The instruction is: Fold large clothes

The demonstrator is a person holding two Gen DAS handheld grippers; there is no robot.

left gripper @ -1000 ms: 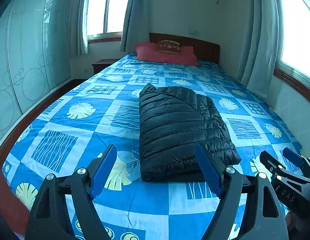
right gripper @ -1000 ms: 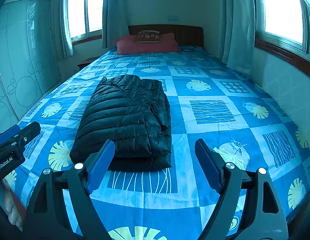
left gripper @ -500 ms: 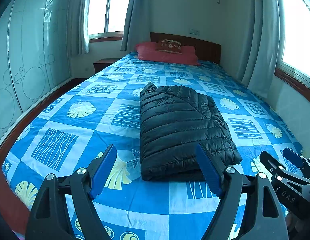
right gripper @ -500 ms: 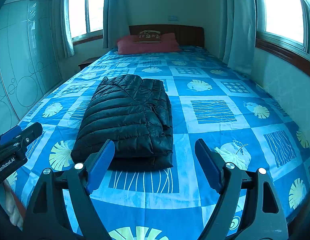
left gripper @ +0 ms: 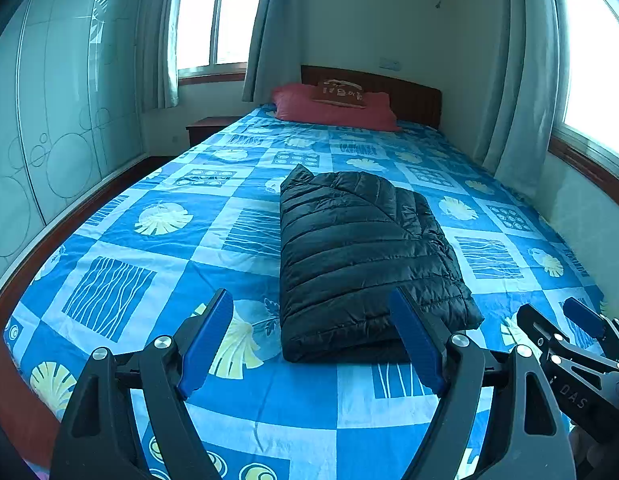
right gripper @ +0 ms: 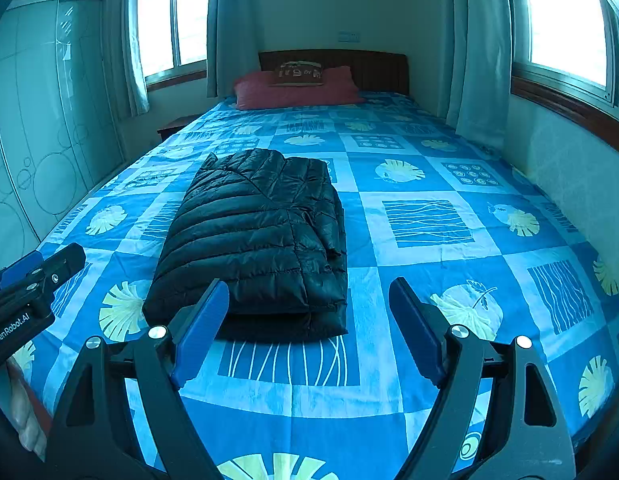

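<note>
Folded black puffer jacket [left gripper: 361, 256] on the bed [left gripper: 157, 248], beyond the wide-spread left gripper [left gripper: 311, 340].

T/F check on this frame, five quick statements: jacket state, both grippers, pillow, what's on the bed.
1. The black puffer jacket lies folded on the bed. True.
2. The left gripper is clamped on the jacket. False: its jaws are open, holding nothing, short of the jacket.
3. The right gripper is open and empty. True.
4. The red pillow lies on top of the jacket. False: it sits at the headboard end, far from the jacket.
5. The bedsheet is plain white. False: blue with a leaf-and-stripe pattern.
</note>
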